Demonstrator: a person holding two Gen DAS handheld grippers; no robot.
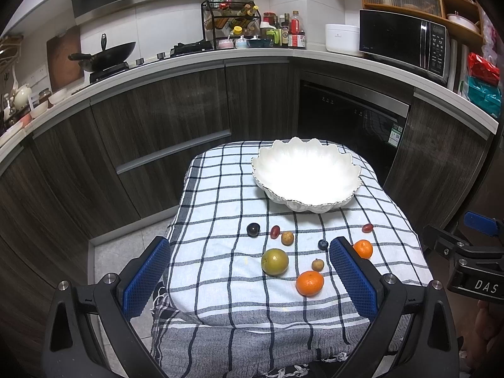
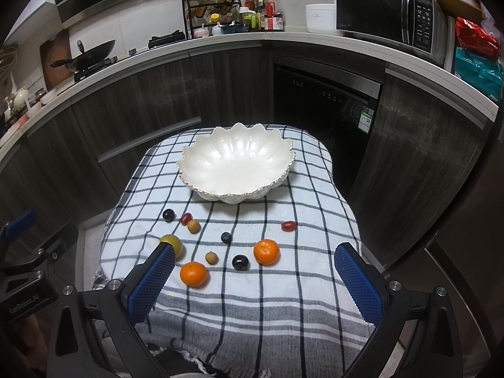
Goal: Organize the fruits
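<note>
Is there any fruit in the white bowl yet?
No, the bowl is empty; the fruit, such as the orange, lies on the cloth.

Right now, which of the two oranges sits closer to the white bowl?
The orange on the right, beside the dark plum. The other orange lies farther from the white bowl, nearer the cloth's front edge, by the left finger of the right gripper.

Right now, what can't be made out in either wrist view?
- Near plum: absent from the left wrist view, behind the left claw's right pad.
- Right mandarin: left wrist view, partly covered by that pad.
- Green fruit: right wrist view, partly behind the right claw's left pad.
- Bowl inside: left wrist view, washed out by glare.
</note>
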